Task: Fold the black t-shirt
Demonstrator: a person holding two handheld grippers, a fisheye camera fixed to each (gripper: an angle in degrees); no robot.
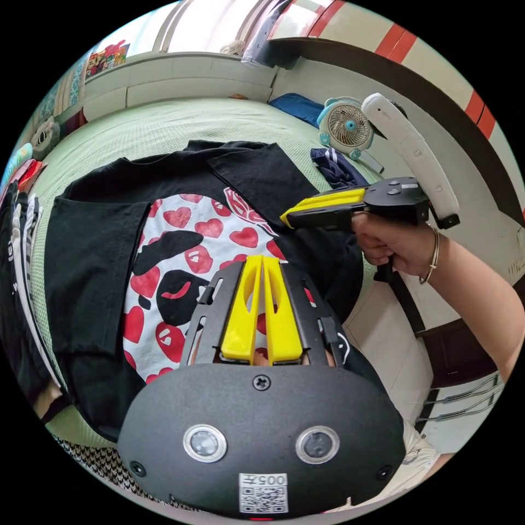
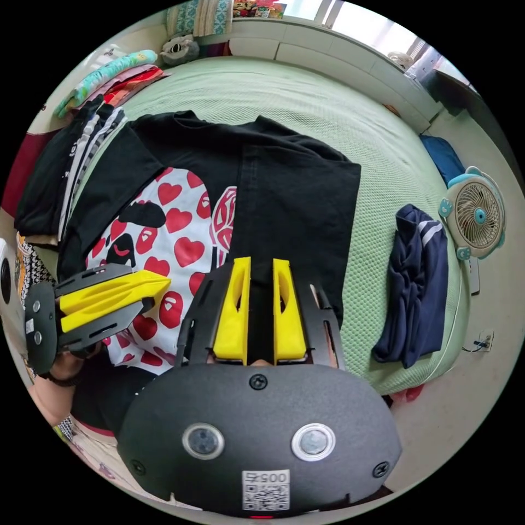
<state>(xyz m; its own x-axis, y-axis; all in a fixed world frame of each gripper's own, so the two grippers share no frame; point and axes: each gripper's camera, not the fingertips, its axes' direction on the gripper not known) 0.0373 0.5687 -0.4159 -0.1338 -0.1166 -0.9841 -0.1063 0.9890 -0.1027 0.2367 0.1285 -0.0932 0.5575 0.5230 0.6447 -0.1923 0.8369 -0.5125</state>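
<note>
While I hover both tools: nothing gripped.
Black t-shirt (image 2: 284,186): flat on the green bed (image 2: 306,98), both sides folded inward.
Left gripper (image 1: 262,262): jaws pressed together, shirt print at 12 o'clock.
Right gripper (image 2: 261,265): jaws narrowly parted above folded panel.
Navy garment (image 2: 415,284): 3 o'clock.
</note>
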